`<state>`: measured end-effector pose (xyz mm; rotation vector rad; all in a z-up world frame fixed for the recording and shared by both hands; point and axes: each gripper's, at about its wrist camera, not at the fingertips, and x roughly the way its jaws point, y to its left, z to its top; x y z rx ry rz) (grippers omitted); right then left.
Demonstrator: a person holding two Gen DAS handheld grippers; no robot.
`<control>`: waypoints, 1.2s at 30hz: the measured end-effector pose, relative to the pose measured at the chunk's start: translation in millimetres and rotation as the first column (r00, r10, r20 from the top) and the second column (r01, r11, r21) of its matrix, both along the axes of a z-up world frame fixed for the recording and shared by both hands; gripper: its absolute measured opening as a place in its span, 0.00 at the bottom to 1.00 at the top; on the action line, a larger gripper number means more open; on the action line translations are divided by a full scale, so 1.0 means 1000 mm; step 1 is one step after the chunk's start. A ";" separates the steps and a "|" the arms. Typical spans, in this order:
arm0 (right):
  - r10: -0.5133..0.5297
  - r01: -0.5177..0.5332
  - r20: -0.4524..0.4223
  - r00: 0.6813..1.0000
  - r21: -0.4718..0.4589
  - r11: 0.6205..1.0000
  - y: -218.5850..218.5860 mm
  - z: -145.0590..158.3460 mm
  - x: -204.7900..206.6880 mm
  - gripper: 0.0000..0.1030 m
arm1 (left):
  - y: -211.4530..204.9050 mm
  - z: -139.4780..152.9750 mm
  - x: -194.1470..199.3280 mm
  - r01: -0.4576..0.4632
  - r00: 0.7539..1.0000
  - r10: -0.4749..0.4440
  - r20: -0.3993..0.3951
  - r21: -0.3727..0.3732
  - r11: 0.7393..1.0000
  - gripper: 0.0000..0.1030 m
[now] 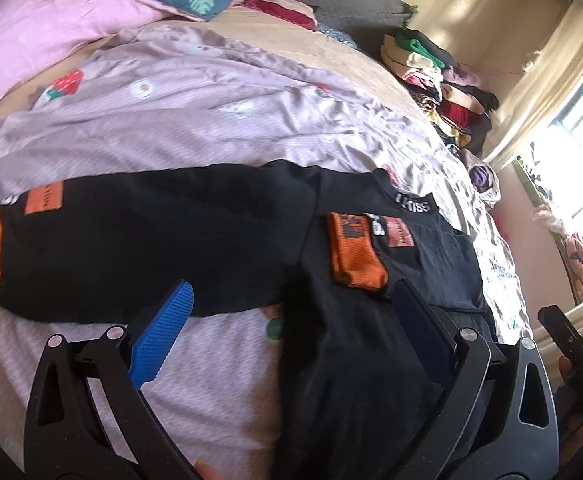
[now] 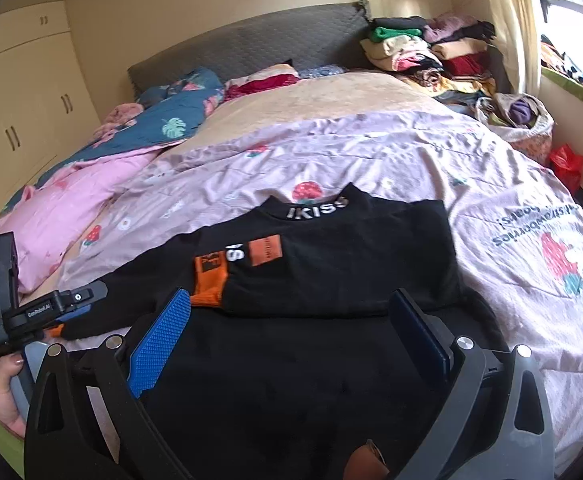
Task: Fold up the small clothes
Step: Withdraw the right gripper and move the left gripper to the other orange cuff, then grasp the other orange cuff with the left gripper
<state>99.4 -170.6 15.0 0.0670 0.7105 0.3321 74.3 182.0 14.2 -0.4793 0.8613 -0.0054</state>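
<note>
The left black tongs with blue ribbed pads stand spread wide, holding nothing. The right black tongs with blue pads are likewise wide apart, empty, both pointing forward and low.

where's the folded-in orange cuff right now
The orange cuff lies on the chest of the black top, left of centre in the right wrist view, just below the collar lettering.

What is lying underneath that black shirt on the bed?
Under the black shirt lies a pink strawberry-print quilt, visible all around it. Whatever sits directly beneath the shirt is covered.
</note>
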 end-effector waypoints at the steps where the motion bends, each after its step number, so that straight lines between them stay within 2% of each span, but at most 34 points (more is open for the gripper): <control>1: 0.009 -0.009 0.000 1.000 -0.002 1.000 0.004 0.000 -0.001 0.96 | 0.002 0.000 -0.002 -0.004 1.000 0.004 0.000 -0.001 1.000 0.90; 13: 0.116 -0.116 0.001 0.993 -0.021 0.993 0.051 0.001 -0.007 0.96 | 0.037 -0.010 -0.025 -0.080 0.997 0.079 -0.020 -0.012 0.997 0.90; 22: 0.229 -0.227 0.018 0.973 -0.077 0.971 0.094 0.002 -0.006 0.96 | 0.063 -0.025 -0.042 -0.157 0.987 0.155 -0.047 -0.032 0.987 0.91; 28: 0.280 -0.281 -0.020 0.960 -0.092 0.955 0.121 -0.016 -0.004 0.96 | 0.093 -0.043 -0.059 -0.250 0.967 0.243 -0.078 -0.087 0.964 0.91; 32: 0.324 -0.327 -0.043 0.945 -0.112 0.938 0.141 -0.028 -0.007 0.96 | 0.119 -0.054 -0.075 -0.339 0.940 0.330 -0.088 -0.124 0.933 0.91; 36: 0.361 -0.364 -0.054 0.931 -0.134 0.922 0.160 -0.038 -0.010 0.96 | 0.136 -0.060 -0.087 -0.386 0.922 0.378 -0.081 -0.173 0.906 0.91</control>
